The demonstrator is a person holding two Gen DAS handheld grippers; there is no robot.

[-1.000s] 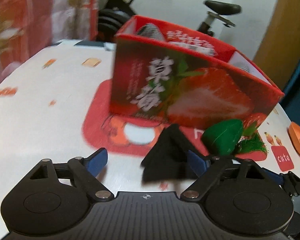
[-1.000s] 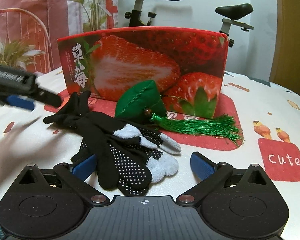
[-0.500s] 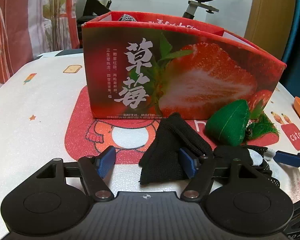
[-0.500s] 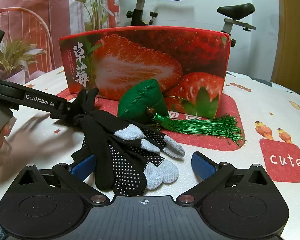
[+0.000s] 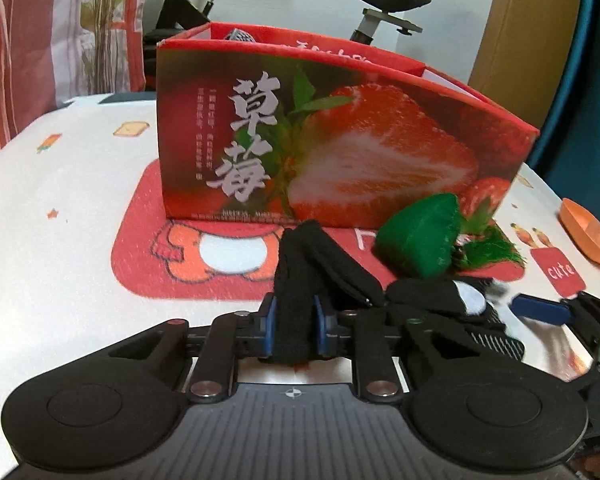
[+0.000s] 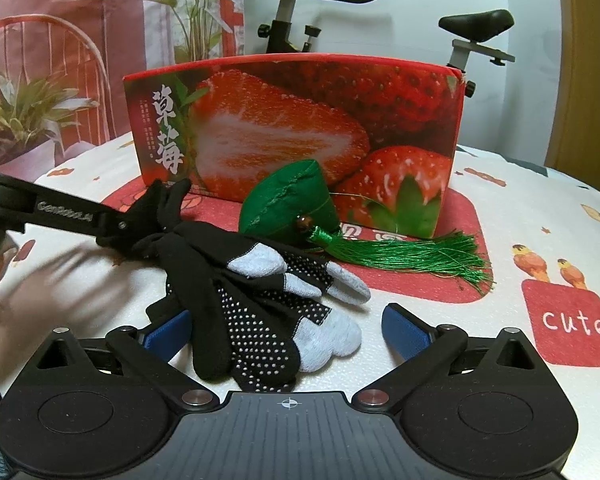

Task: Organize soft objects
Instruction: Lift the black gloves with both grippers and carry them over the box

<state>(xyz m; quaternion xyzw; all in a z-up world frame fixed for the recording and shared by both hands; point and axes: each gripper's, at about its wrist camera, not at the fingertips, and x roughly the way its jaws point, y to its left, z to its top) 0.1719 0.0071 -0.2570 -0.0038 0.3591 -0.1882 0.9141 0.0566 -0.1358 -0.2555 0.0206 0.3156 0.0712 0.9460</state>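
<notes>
Left wrist view.
- Left gripper [image 5: 294, 330]: jaws closing on the black cuff of the gloves [image 5: 296, 280]; the blue pads [image 5: 269, 330] press the fabric from both sides. The cuff lies in front of the box [image 5: 340, 140], toward the camera.
- Box: open top, strawberry print, standing on the red patch of the cloth [image 5: 60, 208].
- Pouch [image 5: 420, 236]: green, just in front of the box's right end, close to the gloves; contact unclear.
- Bowl [image 5: 588, 236]: orange, well right of the box.
- Risk: only a fold of cuff is pinched. Soft knit may slide out on the lift, since the rest of the pair trails on the cloth.

Right wrist view.
- Right gripper [image 6: 286, 330]: jaws spread wide, pinching nothing; the glove fingertips lie between them, near the left pad.
- Gloves: dotted palms, pale tips, stacked in front of the box, with the left gripper [image 6: 148, 220] at the cuff end.
- Pouch [image 6: 288, 208]: touching the box front; tassel [image 6: 404, 256] runs right along the cloth.
- Risk: two gloves overlap, so one may drop off when lifted. The tassel cord lies near the gloves; a drag could snag it and pull the pouch. A low carry could knock the box wall.
</notes>
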